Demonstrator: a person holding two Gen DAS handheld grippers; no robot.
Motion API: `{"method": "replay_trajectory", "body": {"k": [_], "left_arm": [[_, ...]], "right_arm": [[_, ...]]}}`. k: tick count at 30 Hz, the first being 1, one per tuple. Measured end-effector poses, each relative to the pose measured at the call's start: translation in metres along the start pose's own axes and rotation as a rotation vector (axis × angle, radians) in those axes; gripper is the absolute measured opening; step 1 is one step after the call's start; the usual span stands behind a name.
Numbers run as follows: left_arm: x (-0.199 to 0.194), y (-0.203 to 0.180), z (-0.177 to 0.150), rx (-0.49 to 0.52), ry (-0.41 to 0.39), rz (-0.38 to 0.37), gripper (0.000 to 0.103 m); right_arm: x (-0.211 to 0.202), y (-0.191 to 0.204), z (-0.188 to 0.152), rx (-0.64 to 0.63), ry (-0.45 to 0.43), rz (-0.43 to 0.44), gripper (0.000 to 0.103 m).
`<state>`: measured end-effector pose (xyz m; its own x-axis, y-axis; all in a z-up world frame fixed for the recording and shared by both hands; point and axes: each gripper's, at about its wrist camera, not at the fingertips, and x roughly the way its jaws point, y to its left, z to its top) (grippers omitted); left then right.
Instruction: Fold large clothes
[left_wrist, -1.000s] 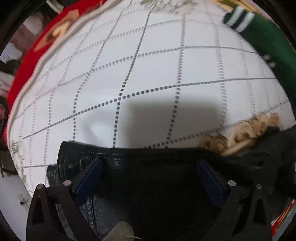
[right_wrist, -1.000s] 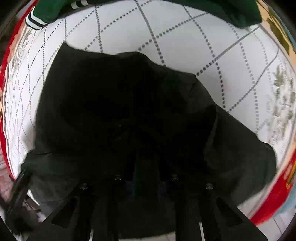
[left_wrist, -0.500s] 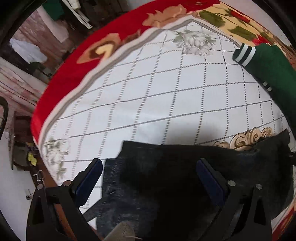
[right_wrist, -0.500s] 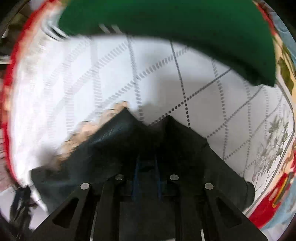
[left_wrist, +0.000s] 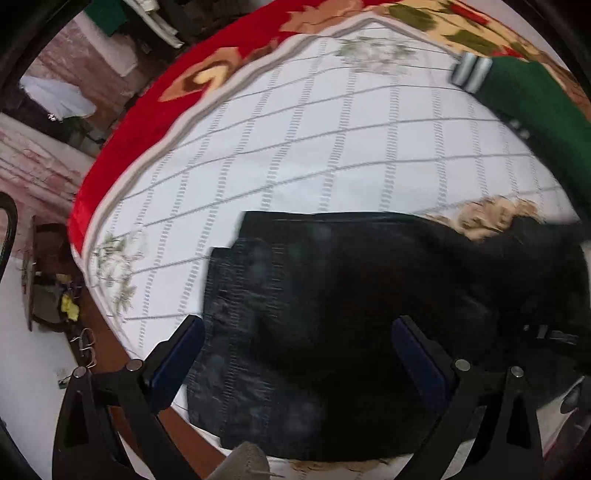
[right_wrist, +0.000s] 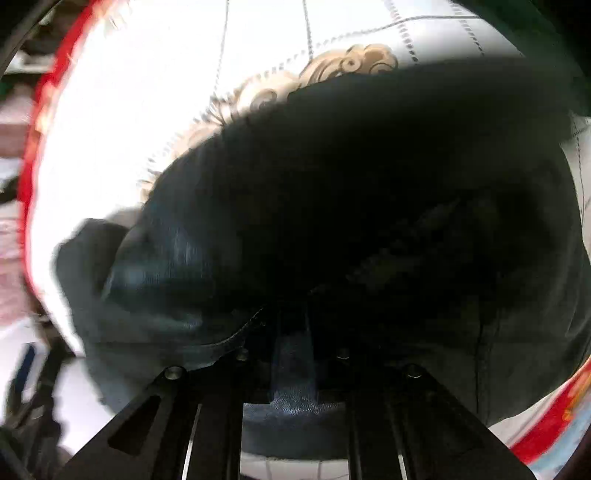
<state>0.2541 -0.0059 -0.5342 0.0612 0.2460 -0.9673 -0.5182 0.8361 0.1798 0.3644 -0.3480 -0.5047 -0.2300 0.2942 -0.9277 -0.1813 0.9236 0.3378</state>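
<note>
A black garment lies folded on the white quilted bed cover, near its front edge. My left gripper is open and empty, raised above the garment with its blue pads wide apart. In the right wrist view the same black garment fills most of the frame. My right gripper is shut on a fold of its dark fabric, close to the bed surface.
A green garment with striped cuff lies at the back right of the bed. The red floral border marks the bed's left edge, with floor and clutter beyond. A gold ornament print shows by the garment.
My left gripper has risen and drawn back from the garment, which stays flat on the bed. My right gripper has carried its held fold leftward and down over the garment.
</note>
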Motion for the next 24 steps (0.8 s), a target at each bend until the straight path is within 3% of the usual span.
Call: {"method": "replay_trajectory", "body": {"k": [1, 3, 4, 7, 10, 11, 13, 15, 17, 19, 20, 21, 24], "left_arm": [[-0.003, -0.01, -0.003, 0.02, -0.016, -0.016, 0.103], [-0.001, -0.028, -0.008, 0.058, -0.051, -0.029, 0.103], [0.004, -0.042, -0.011, 0.096, -0.079, -0.018, 0.103], [0.033, -0.074, -0.011, 0.195, -0.086, 0.025, 0.103], [0.059, -0.079, -0.003, 0.176, -0.041, 0.006, 0.103], [0.061, -0.075, 0.0, 0.151, -0.031, -0.022, 0.103], [0.062, -0.068, 0.002, 0.128, -0.019, -0.065, 0.103], [0.063, -0.062, 0.004, 0.113, -0.006, -0.1, 0.103], [0.064, -0.061, 0.006, 0.113, 0.003, -0.113, 0.103], [0.062, -0.063, 0.008, 0.129, -0.012, -0.096, 0.103], [0.06, -0.066, 0.009, 0.144, -0.03, -0.075, 0.103], [0.058, -0.069, 0.011, 0.158, -0.045, -0.054, 0.103], [0.052, -0.08, 0.015, 0.188, -0.06, -0.031, 0.102]], "right_arm": [[-0.018, -0.018, -0.01, 0.042, -0.044, 0.067, 0.022], [-0.054, -0.064, -0.036, 0.17, -0.139, 0.121, 0.059], [-0.072, -0.093, -0.052, 0.25, -0.208, 0.139, 0.065], [-0.104, -0.163, -0.091, 0.438, -0.352, 0.13, 0.067], [-0.079, -0.214, -0.101, 0.501, -0.345, 0.119, 0.067], [-0.065, -0.228, -0.098, 0.528, -0.346, 0.19, 0.067], [-0.027, -0.203, -0.102, 0.557, -0.395, 0.369, 0.072], [-0.024, -0.199, -0.092, 0.537, -0.48, 0.49, 0.088], [-0.018, -0.186, -0.075, 0.522, -0.492, 0.555, 0.088], [-0.011, -0.176, -0.066, 0.502, -0.502, 0.607, 0.082], [-0.011, -0.175, -0.06, 0.514, -0.491, 0.619, 0.051], [-0.005, -0.17, -0.06, 0.532, -0.488, 0.651, 0.032], [-0.015, -0.166, -0.054, 0.582, -0.525, 0.737, 0.025]]}}
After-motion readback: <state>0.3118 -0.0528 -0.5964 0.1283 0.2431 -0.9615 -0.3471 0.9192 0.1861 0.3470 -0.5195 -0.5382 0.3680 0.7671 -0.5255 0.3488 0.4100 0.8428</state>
